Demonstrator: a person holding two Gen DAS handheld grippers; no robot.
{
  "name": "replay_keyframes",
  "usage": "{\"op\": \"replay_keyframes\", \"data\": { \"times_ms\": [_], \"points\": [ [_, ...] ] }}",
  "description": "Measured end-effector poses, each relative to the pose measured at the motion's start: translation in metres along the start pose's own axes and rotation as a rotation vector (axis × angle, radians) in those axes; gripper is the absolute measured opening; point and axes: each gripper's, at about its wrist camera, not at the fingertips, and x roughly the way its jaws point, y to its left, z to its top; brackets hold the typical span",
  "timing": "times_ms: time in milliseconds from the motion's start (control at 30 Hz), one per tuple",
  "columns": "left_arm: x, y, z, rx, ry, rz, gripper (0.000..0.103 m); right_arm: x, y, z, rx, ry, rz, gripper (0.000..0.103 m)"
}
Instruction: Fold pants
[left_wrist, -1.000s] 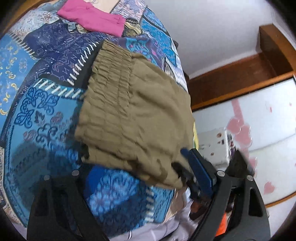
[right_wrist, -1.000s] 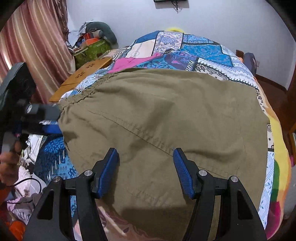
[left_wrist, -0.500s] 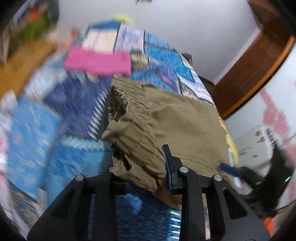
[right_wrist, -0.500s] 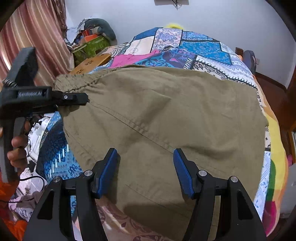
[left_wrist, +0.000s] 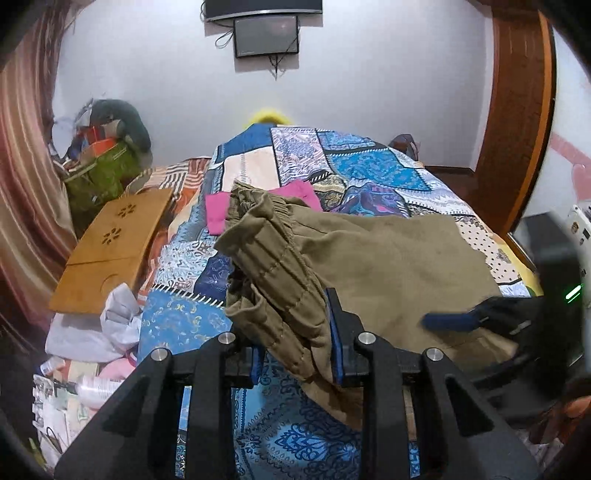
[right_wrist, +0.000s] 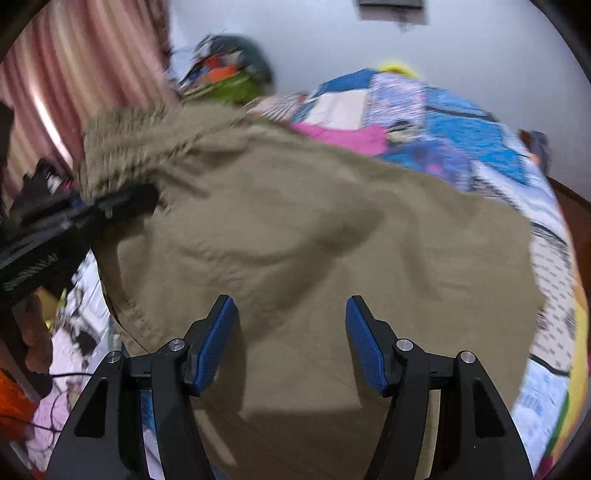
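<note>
Olive-brown pants (left_wrist: 388, 258) lie folded on a patchwork bedspread (left_wrist: 354, 166). My left gripper (left_wrist: 295, 343) is shut on the gathered elastic waistband (left_wrist: 273, 266) and holds that end lifted above the bed. In the right wrist view the pants (right_wrist: 314, 240) fill the middle, and the left gripper (right_wrist: 110, 203) shows at the left, clamped on the waistband. My right gripper (right_wrist: 291, 343) is open, its blue pads (right_wrist: 214, 343) spread just above the near edge of the pants, holding nothing. It also shows in the left wrist view (left_wrist: 461, 321).
A folded pink garment (left_wrist: 218, 214) lies on the bed behind the pants. A wooden lap table (left_wrist: 110, 251) and clutter of bags (left_wrist: 99, 173) sit left of the bed. A wooden door frame (left_wrist: 517, 129) stands at the right.
My left gripper has closed on the waistband and lifted it, swinging to face along the bed. The pants' left end has risen and bunched. My right gripper stays open over the near edge.
</note>
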Motion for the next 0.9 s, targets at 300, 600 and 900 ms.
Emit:
{"op": "replay_keyframes", "data": {
  "times_ms": [300,600,900],
  "points": [
    [-0.023,-0.032,0.018,0.091,-0.075,-0.044,0.028,-0.018,-0.021,-0.019,0.069,-0.020,0.019,0.059],
    [-0.032,-0.089,0.029,0.211,-0.107,-0.129,0.028,-0.094,-0.097,-0.091,0.201,-0.062,-0.227,0.059],
    [-0.020,-0.151,0.022,0.309,-0.025,-0.244,0.026,-0.093,-0.118,-0.141,0.306,-0.041,-0.221,0.059]
  ]
}}
